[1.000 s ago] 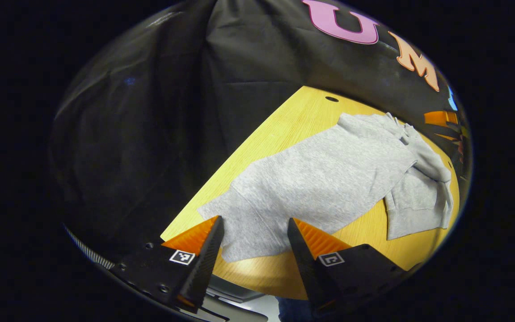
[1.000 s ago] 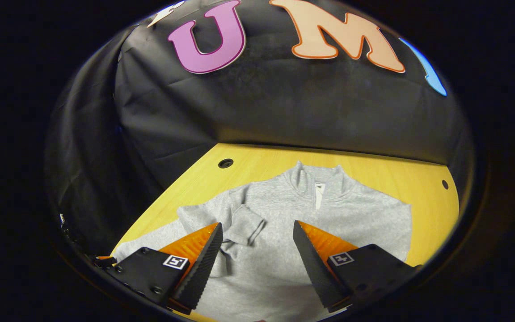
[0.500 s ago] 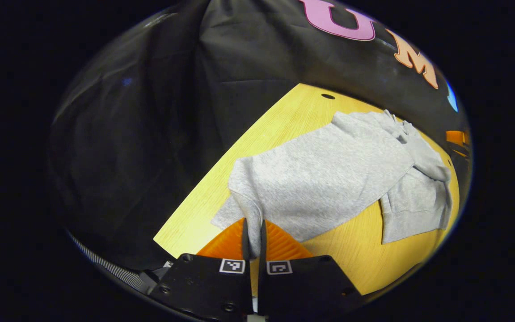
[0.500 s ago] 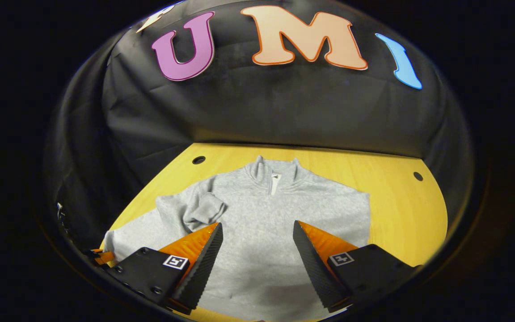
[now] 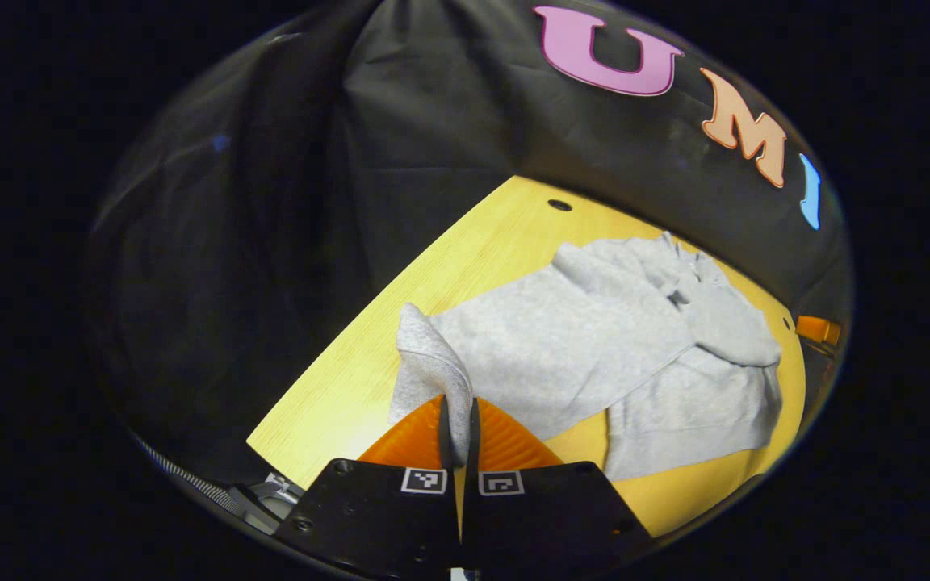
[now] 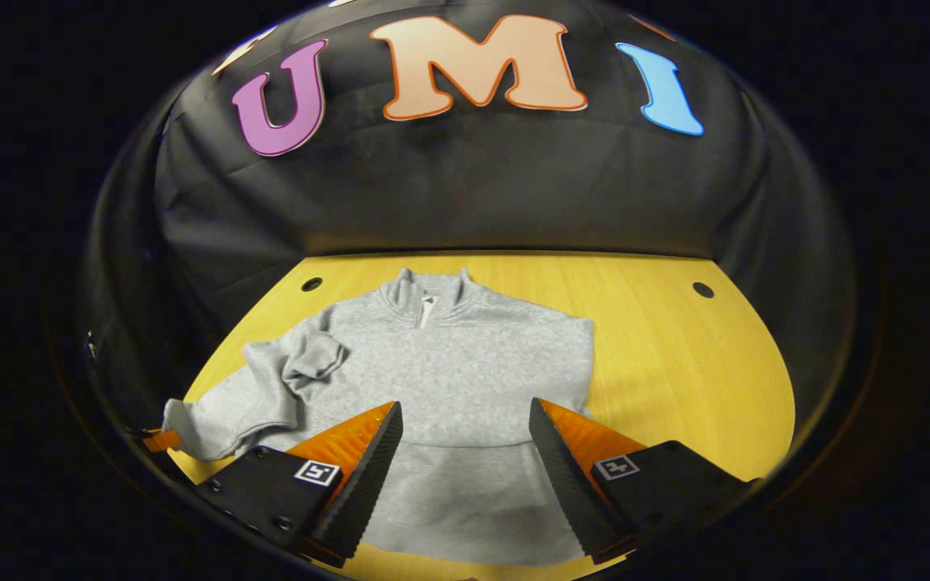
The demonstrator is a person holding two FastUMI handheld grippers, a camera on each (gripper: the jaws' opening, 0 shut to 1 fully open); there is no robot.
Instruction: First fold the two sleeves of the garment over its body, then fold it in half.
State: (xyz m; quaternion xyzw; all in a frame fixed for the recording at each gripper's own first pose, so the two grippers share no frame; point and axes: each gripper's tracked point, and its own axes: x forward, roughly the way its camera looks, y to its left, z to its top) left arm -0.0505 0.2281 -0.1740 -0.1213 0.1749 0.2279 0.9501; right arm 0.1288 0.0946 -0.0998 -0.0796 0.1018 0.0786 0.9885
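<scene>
Clamped tight, my left claw (image 5: pixel 457 432) had just pinched the sweater's (image 6: pixel 449 363) near-left hem corner and lifted it; my right claw (image 6: pixel 465 452) hung wide open, empty.

Recording booth: black cloth wall (image 6: pixel 465 186), wooden table (image 6: pixel 675 355).
</scene>
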